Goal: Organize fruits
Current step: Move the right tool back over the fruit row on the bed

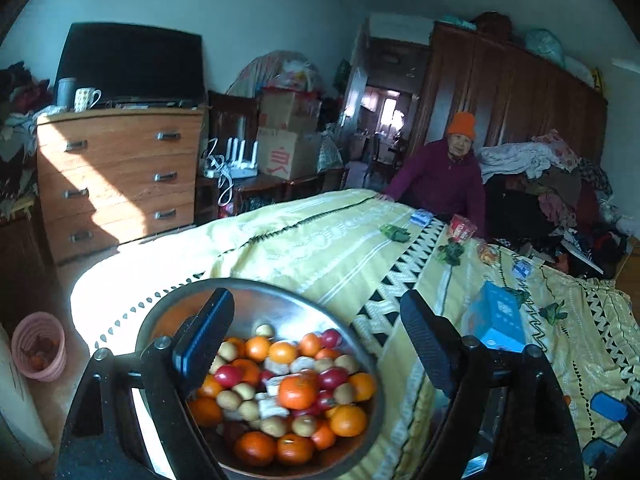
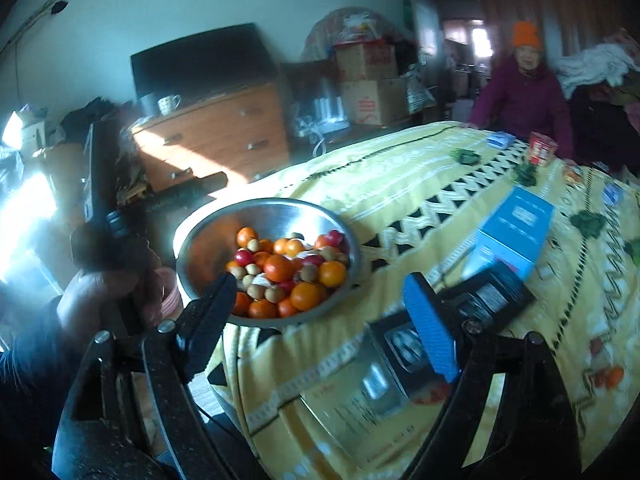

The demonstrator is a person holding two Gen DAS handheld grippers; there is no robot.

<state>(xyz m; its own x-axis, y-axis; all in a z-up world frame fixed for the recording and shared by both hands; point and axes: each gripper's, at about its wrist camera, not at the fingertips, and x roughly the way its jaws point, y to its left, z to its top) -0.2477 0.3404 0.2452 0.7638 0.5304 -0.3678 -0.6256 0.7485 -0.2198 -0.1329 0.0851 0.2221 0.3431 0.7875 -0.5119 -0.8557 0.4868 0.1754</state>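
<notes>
A steel bowl [image 1: 276, 310] stands on the table's yellow patterned cloth [image 1: 320, 236], near its left edge. It holds several oranges [image 1: 298, 392], small red fruits [image 1: 228, 376] and little tan round fruits [image 1: 229, 400]. My left gripper [image 1: 316, 308] is open just above the bowl, its fingers wide apart with nothing gripped. In the right wrist view the same bowl [image 2: 208, 240] lies ahead and to the left. My right gripper [image 2: 322, 286] is open and empty, above the cloth [image 2: 400, 184]. A hand [image 2: 100, 292] at the left holds the blurred left gripper.
A blue box [image 1: 498, 320] lies on the cloth right of the bowl, with dark packets [image 2: 492, 296] near it. A person in an orange hat [image 1: 444, 176] stands at the far side beside a red snack cup [image 1: 462, 230]. A pink basket [image 1: 40, 352] sits on the floor.
</notes>
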